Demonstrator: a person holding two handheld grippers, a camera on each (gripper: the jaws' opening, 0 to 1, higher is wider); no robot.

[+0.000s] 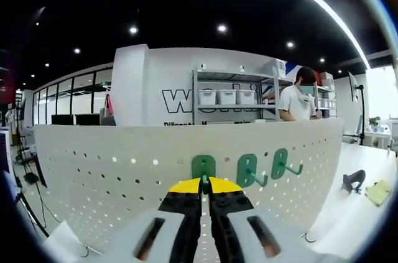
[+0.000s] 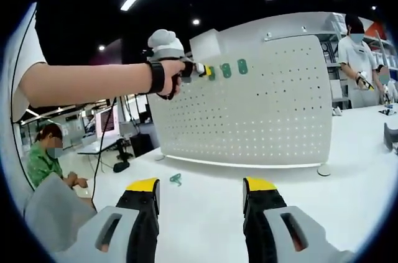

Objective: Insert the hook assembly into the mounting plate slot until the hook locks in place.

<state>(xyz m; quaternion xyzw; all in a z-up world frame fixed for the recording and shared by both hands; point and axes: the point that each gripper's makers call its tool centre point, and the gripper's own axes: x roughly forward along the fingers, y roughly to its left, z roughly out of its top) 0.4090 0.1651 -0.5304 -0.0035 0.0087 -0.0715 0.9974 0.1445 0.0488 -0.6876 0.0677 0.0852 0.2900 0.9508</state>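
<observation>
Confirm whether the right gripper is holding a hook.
No: the right gripper stands open and empty, and a green hook lies on the table beyond it.

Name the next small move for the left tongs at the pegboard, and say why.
Probably press the green hook straight into the pegboard until it seats. The left tongs are shut on it, right at the board beside two hooks already mounted. The right tongs are open over the table.
</observation>
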